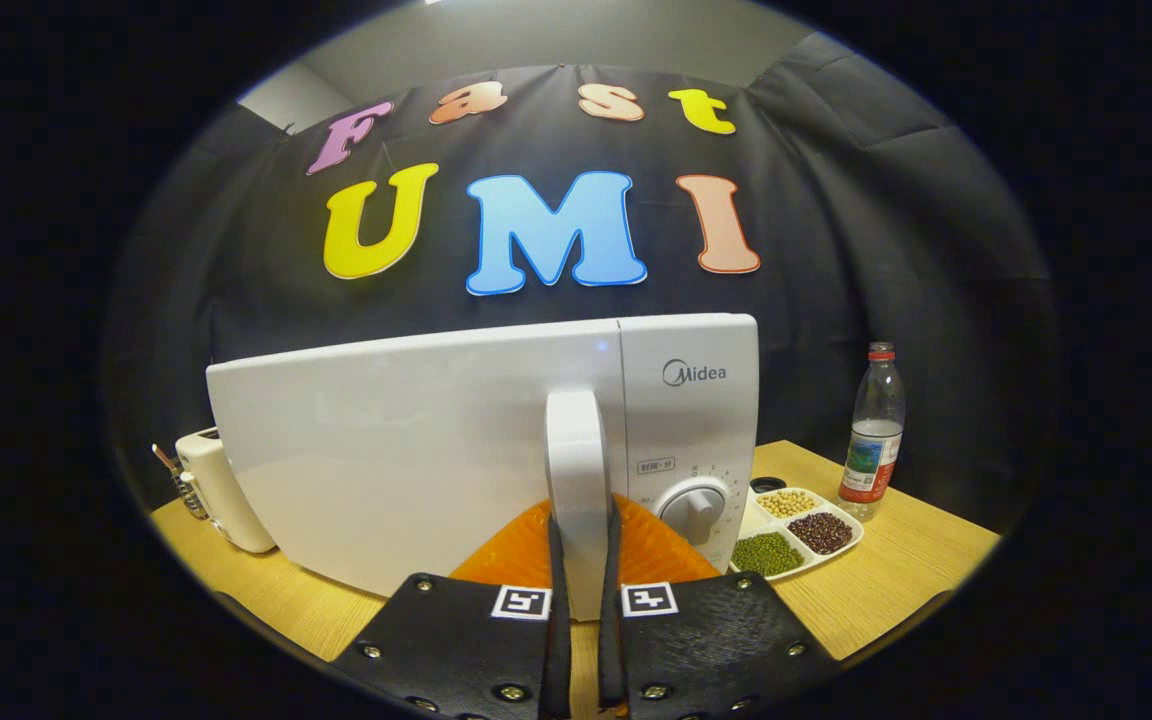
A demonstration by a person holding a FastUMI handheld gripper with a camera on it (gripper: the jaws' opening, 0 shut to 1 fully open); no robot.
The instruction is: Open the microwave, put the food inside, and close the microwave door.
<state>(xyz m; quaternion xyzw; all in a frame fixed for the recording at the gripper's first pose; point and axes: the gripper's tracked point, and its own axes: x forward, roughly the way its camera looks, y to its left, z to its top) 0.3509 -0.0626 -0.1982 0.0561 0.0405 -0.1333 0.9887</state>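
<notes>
While the microwave (416,450) sits shut on the table (896,580), I have the gripper (584,560) apparently clenched on its door handle (576,480)

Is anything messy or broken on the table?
Nothing stands out. The microwave looks whole with its door shut, the fingers closed on its handle. The tray of beans has spilled nothing, and the bottle stands upright.
</notes>
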